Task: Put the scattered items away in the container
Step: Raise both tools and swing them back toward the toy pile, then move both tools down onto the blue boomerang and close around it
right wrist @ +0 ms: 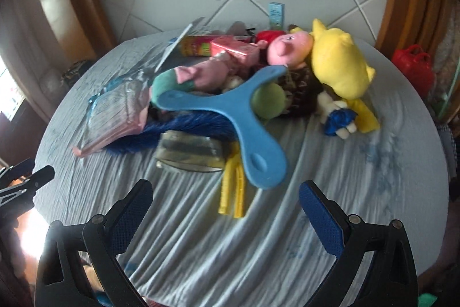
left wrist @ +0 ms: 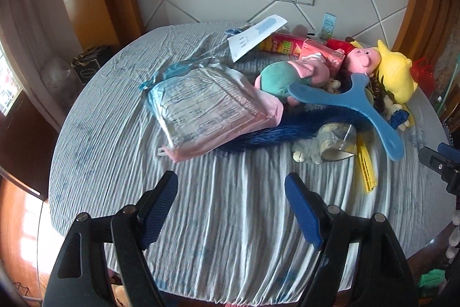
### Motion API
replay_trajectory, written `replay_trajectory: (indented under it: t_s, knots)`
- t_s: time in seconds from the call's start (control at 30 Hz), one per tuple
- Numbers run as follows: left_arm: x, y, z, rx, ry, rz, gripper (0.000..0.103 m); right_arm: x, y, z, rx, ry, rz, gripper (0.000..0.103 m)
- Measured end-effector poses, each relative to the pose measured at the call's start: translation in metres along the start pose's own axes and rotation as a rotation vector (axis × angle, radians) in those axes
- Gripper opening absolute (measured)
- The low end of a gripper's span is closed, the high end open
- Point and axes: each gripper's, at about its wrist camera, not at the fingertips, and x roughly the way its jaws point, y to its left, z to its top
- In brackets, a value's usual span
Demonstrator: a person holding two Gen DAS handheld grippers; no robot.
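Both grippers were hanging over the near side of a round table [left wrist: 120,163] with a wrinkly blue-grey cloth on it, and both had their jaws spread wide with nothing between them: the left gripper [left wrist: 231,203] over bare cloth, the right gripper [right wrist: 227,209] just short of a pair of yellow clips [right wrist: 231,186].

The scattered stuff was all heaped toward the far side: a blue three-armed boomerang [right wrist: 230,108] lying on top of the pile, a roll of tape [right wrist: 189,151] just beside the clips, a yellow plush [right wrist: 339,62], a pink pig plush [right wrist: 287,48], a doll with a teal hat [left wrist: 284,76], a flat clear-and-pink packet [left wrist: 207,108], a fuzzy dark blue thing [left wrist: 258,137] poking out from under it, plus boxes and a sheet of paper [left wrist: 256,36] at the back.

Honestly, I couldn't spot any obvious container in either view. There was a red bag-like thing [right wrist: 414,65] off past the table edge, but I wouldn't swear that's it.

If I were doing the pickup, I'd guess the boomerang is the sensible grab, since it sat on top and one arm stuck out toward the right gripper. Pinch across the flat arm, not the rounded tip, and lift straight up so it doesn't drag the tape or plushies along.
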Motion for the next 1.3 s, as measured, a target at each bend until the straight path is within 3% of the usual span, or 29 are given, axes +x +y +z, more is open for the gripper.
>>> replay_trajectory:
  t_s: [0.17,0.33,0.43,0.5,1.0,1.1,1.3]
  knots:
    - [0.036,-0.023,0.041,0.063,0.016,-0.087,0.077,0.012,-0.024,0.015,0.055,0.018,-0.052,0.102]
    - [0.073,-0.04,0.067,0.137,0.053,-0.123,0.077,0.035,-0.033,0.028,0.07,0.049,-0.07,0.102]
    - [0.095,-0.049,0.078,0.174,0.086,-0.143,0.087,0.051,-0.036,0.029,0.076,0.083,-0.071,0.102]
    - [0.11,-0.055,0.086,0.198,0.108,-0.156,0.087,0.061,-0.038,0.029,0.072,0.108,-0.069,0.102]
    - [0.172,-0.097,0.113,0.212,0.158,-0.19,0.087,0.138,-0.054,0.049,-0.055,0.267,0.041,0.102]
    - [0.183,-0.106,0.118,0.217,0.165,-0.191,0.087,0.148,-0.059,0.05,-0.067,0.297,0.03,0.102]
    - [0.197,-0.106,0.119,0.19,0.207,-0.233,0.087,0.162,-0.077,0.049,-0.043,0.341,0.038,0.093]
